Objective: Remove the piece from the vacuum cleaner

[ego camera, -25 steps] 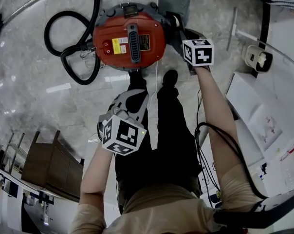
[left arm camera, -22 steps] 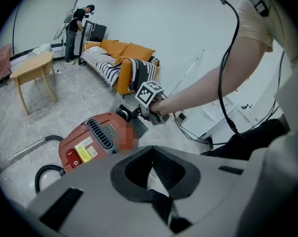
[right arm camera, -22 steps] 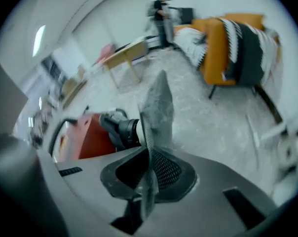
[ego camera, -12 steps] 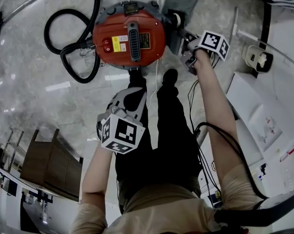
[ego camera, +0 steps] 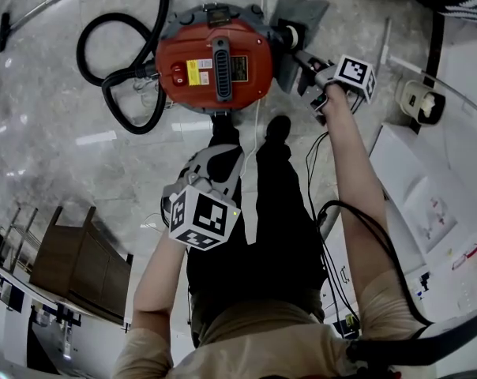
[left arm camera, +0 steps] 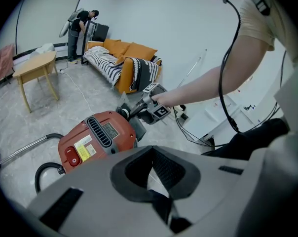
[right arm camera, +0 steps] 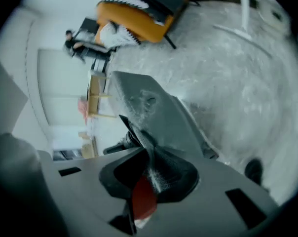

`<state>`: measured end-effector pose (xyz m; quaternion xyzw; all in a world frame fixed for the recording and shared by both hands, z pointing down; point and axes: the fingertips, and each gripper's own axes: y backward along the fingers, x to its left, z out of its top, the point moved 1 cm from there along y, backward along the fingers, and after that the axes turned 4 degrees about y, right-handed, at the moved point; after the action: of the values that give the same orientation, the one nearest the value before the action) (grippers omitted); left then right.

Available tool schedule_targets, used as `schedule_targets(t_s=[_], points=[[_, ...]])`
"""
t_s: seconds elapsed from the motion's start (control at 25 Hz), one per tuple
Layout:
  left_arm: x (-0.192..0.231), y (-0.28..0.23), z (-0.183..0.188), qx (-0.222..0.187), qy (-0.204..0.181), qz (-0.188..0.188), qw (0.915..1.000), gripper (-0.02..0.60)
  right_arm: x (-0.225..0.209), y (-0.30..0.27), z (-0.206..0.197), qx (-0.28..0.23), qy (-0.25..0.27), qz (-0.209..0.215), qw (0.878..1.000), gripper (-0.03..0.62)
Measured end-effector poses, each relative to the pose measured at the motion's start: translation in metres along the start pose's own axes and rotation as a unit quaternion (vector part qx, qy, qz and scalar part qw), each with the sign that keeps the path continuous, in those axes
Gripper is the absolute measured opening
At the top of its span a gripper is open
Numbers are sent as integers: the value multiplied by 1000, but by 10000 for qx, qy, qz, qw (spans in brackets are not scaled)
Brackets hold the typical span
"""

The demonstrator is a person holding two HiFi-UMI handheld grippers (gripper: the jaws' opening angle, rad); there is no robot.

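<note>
- The marble floor (ego camera: 65, 172) carries everything; no edge of it shows in the head view.
- A red, round vacuum cleaner (ego camera: 215, 61) stands on the floor just ahead of the person's shoes.
- Its black hose (ego camera: 106, 95) lies in loops on the floor on the side away from the right gripper and joins the cleaner's body there.
- The flat grey piece (ego camera: 298, 13) stands against the cleaner's other side, with a short neck running from it toward the cleaner.
- The right gripper (ego camera: 306, 60) reaches to that piece at the end of an outstretched arm. In the right gripper view its jaws stand a narrow way apart with a thin edge of the grey piece caught between the pads, and they have just been opening a little.
- The left gripper (ego camera: 213, 156) hangs above the person's legs, well apart from the cleaner. In the left gripper view its jaws meet with nothing between them.
</note>
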<state>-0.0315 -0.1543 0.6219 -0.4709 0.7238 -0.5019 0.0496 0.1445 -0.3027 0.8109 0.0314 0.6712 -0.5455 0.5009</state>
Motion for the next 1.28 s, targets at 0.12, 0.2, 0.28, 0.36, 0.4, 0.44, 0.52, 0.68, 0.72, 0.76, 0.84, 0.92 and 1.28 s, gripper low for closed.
schedule_targets(t_s=[0.12,0.2,0.28,0.36,0.4,0.44,0.52,0.68,0.72,0.76,0.84,0.92,1.28], points=[[-1,-1,1,16,-22,19,10000,2,6,1,3,401,2803,-1276,9506,42],[0,-1,0,35,-28,48,10000,2,11,0,1,691,4494,-1943,8692,34],[-1,-2,-1,56,-38,56,10000,2,11,1,0,761,5284,-2151,8177,32],[-3,-3,-2,67,-51,44,10000,2,8,3,1,763,5726,-2276,7839,32],[-3,-3,-3,72,-50,40,10000,2,6,3,0,771,5931,-2356,7661,32],[-3,-4,-4,78,-43,39,10000,2,5,3,0,758,6080,-2422,7523,32],[-3,-5,-5,99,-41,47,9999,2,3,2,0,640,6267,-2506,7351,32],[-5,-6,-4,165,-308,157,9993,2,0,2,0,319,6657,-2601,6987,32],[-6,-5,-2,159,-336,163,9992,2,0,2,0,292,6635,-2592,7012,32],[-6,-5,-1,139,-315,155,9993,2,-1,2,1,275,6625,-2585,7025,32],[-5,-4,2,109,-249,160,9995,2,-3,2,0,258,6661,-2634,6973,32],[-4,-3,6,96,-293,211,9993,2,-5,4,2,226,6624,-2799,6945,34],[-5,0,8,71,-304,255,9992,2,-4,4,2,216,6834,-2811,6733,34]])
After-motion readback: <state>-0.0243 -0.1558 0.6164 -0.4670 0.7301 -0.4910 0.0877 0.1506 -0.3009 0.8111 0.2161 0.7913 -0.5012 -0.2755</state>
